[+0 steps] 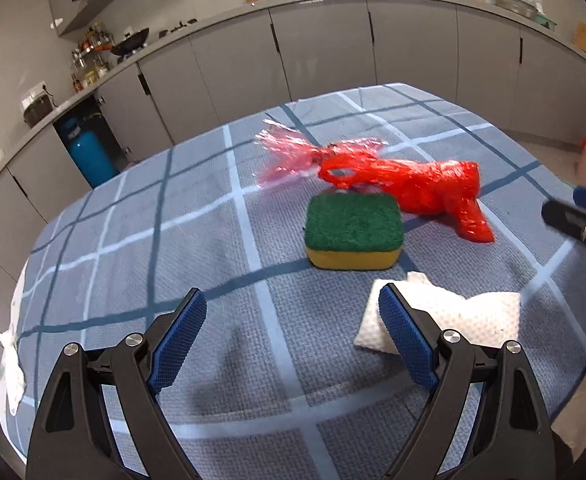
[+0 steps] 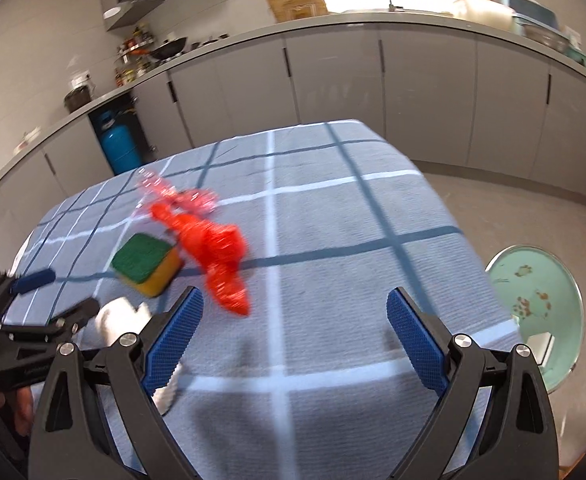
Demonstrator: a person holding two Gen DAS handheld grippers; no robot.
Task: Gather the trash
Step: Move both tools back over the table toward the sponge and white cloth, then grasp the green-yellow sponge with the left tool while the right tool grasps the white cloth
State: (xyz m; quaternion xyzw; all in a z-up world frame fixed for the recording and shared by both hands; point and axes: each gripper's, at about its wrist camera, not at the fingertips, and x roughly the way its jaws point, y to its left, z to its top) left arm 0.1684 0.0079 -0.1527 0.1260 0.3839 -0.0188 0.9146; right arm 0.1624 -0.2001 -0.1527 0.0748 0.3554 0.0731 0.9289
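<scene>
- The left gripper hangs above the checked cloth on the worktop, fingers spread wide and holding nothing. The right gripper is likewise spread and empty over a bare stretch of cloth.
- A crumpled paper towel lies just beside the left gripper's right-hand finger. It looks feather-light and soft and should crush flat when pinched. A raised fold or the near corner seems the best place to take hold.
- A red plastic bag, twisted and knotted, lies farther back, touching or almost touching the sponge. The thin film is probably slippery and crackly and weighs next to nothing. The knotted neck or thick middle would likely hold better than the loose pink fringe.
- The sponge is springy and easy to grip, though it may not be trash at all.
- A second scrap of paper hangs at the cloth's far left edge.
- No bin is clearly in view.
</scene>
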